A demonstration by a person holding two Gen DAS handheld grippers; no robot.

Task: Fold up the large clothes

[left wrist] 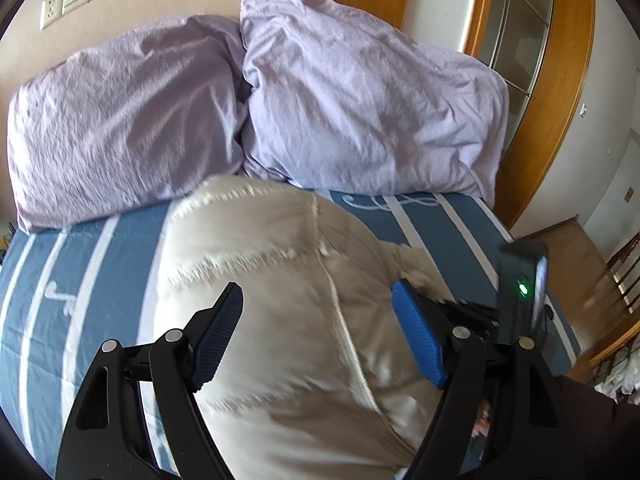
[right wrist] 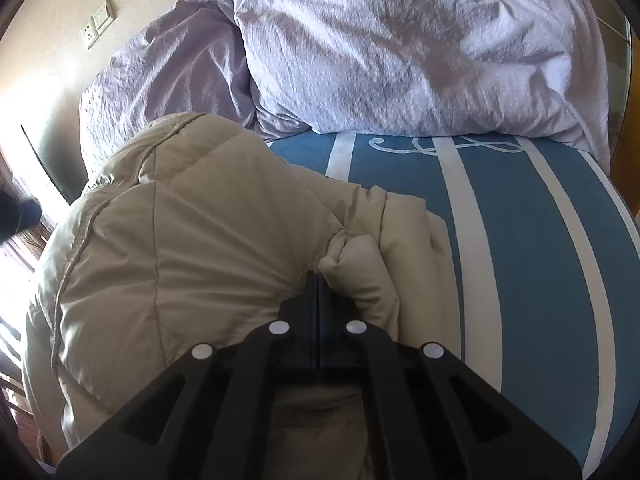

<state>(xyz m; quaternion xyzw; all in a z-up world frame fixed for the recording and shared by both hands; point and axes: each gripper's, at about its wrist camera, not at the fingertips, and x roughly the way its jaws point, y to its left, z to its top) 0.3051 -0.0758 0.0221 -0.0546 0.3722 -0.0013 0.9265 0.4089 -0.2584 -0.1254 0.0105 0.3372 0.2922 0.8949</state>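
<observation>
A puffy beige quilted jacket (left wrist: pixel 288 320) lies bunched on the blue-and-white striped bed cover (left wrist: pixel 52 280). My left gripper (left wrist: pixel 318 326) hovers just above the jacket, its blue-padded jaws wide apart with nothing pressed between them. In the right wrist view the jacket (right wrist: pixel 180 248) fills the left and centre. My right gripper (right wrist: pixel 317 280) is shut at the jacket's right side, with creases in the cloth running into its tips and a fold bulging beside them. The right gripper's black body with a green light (left wrist: pixel 522 300) shows at the right of the left wrist view.
Two lilac pillows (left wrist: pixel 120 120) (left wrist: pixel 360 100) lean against the wall at the head of the bed. A wooden door frame (left wrist: pixel 560 100) and a wooden chest (left wrist: pixel 576 256) stand to the right. Bare striped cover (right wrist: pixel 540 260) lies right of the jacket.
</observation>
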